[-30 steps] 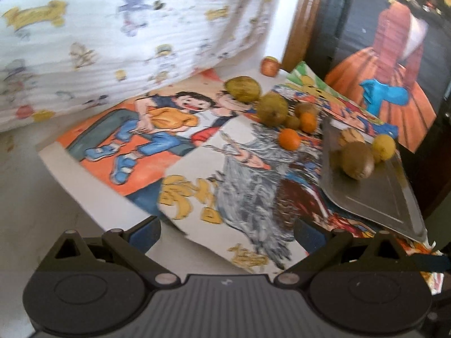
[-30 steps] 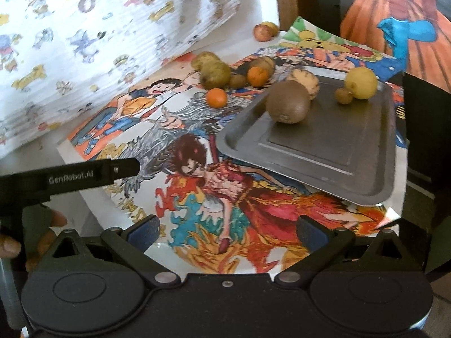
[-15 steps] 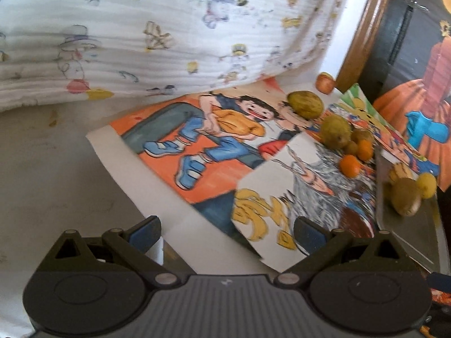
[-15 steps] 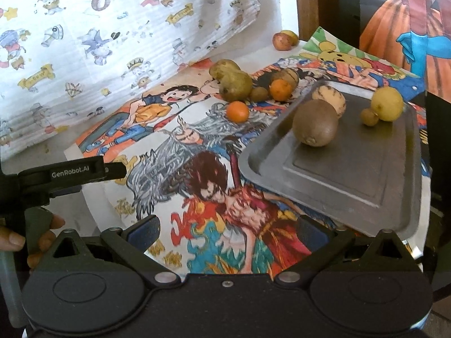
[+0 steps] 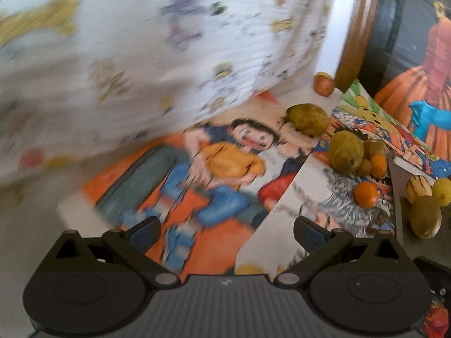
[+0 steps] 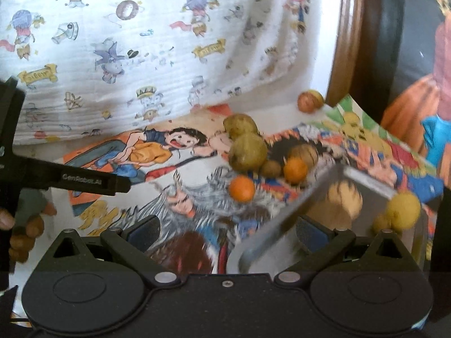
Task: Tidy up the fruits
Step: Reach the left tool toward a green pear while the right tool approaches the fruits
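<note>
Loose fruits lie on cartoon posters: two greenish fruits (image 6: 248, 152) (image 6: 239, 122), two oranges (image 6: 241, 188) (image 6: 295, 170), a small brown fruit (image 6: 270, 168) and a reddish fruit (image 6: 310, 100) far back. The grey metal tray (image 6: 282, 225) at the right holds a lemon (image 6: 403, 209) and a blurred brownish fruit (image 6: 344, 197). My right gripper (image 6: 225, 229) is open and empty, short of the tray's corner. My left gripper (image 5: 225, 231) is open and empty over the posters, with the oranges (image 5: 366, 194), greenish fruit (image 5: 346, 152) and tray (image 5: 397, 197) ahead to its right.
A white printed cloth (image 6: 141, 42) hangs along the back and left. A wooden frame (image 6: 346, 36) and a dark painted panel (image 6: 417, 56) stand behind the tray. The left gripper's body (image 6: 93, 181) and the hand (image 6: 25, 225) holding it show at the left.
Both grippers have moved forward toward the fruit pile, and the tray now sits closer in the right view. The left view has swung back right and is motion-blurred. Both stay open.
</note>
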A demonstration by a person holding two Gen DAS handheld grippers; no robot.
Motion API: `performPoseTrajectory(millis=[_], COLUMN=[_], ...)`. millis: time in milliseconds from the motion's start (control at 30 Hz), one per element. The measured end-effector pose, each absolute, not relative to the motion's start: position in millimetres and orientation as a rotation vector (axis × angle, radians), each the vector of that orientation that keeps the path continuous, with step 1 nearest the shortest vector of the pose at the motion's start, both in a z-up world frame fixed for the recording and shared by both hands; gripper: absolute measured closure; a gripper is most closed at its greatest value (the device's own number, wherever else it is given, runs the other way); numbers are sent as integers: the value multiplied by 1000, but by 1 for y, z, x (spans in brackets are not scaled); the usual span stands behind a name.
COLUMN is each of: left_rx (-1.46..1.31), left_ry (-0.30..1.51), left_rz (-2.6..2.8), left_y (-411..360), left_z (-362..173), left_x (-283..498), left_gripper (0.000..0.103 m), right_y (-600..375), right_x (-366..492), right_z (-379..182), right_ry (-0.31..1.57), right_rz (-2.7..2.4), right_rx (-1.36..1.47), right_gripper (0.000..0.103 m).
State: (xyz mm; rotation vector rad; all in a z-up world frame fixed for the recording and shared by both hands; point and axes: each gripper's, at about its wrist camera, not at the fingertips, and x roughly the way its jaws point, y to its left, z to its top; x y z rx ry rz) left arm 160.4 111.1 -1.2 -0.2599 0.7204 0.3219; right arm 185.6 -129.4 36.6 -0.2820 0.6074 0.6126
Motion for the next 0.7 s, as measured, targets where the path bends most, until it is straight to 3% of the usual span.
performPoseTrajectory(millis=[233, 700], left_rx=[-142, -135], left_ry=[656, 632], left_rz=[179, -131], left_y=[105, 89], left_z=[11, 4], left_x=[214, 295], left_gripper=[1, 1], right_y=[-119, -104], right_x=[224, 269], right_z=[28, -5], right_ry=[595, 668], right_rz=[670, 710], right_rx=[-333, -332], right_gripper=[1, 31])
